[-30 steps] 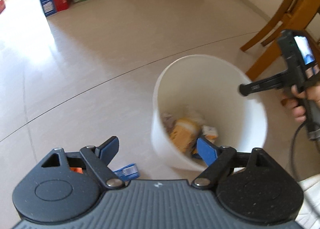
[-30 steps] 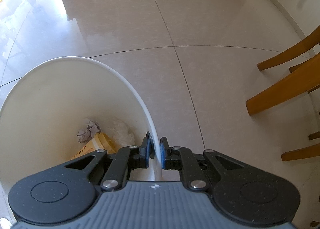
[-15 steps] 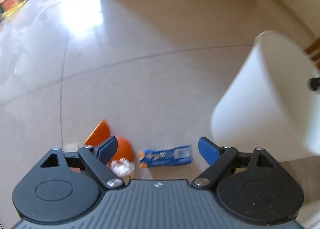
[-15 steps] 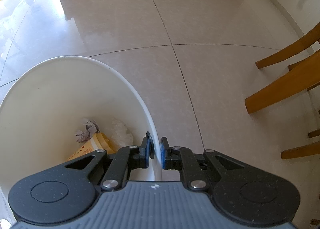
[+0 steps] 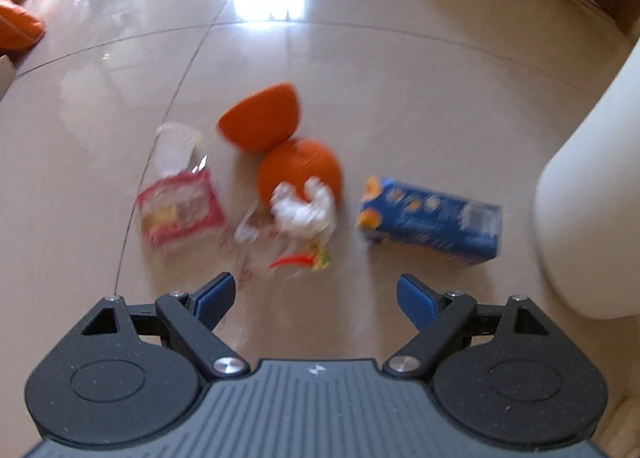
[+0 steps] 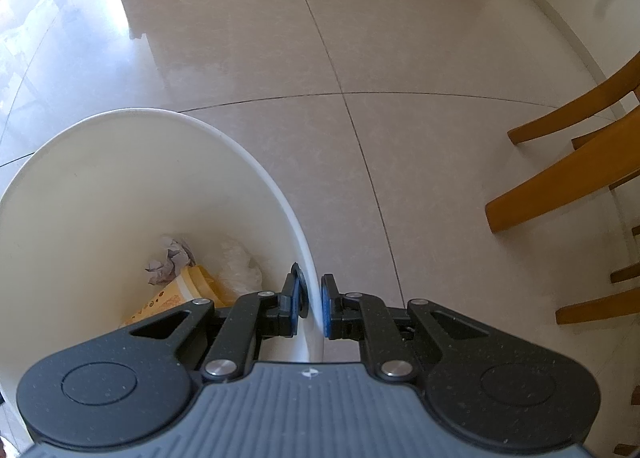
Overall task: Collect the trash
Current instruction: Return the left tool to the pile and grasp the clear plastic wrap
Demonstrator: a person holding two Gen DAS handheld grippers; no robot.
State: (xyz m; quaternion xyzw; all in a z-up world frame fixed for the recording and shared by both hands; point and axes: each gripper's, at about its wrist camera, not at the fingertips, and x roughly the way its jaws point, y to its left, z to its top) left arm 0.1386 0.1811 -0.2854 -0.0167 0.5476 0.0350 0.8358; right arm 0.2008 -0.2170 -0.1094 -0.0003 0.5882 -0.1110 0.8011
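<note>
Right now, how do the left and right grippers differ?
The left gripper is open with nothing between its pads; the right gripper is shut on the white bin's rim. The left points at floor litter near the blue carton; the right is at the bin. Both angle downward.

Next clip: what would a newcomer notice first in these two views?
The litter on the floor ahead of the open left gripper: two orange pieces, a white wad, a pink packet and a blue box. Then the right gripper, clamped on the white bin, which holds some trash.
</note>
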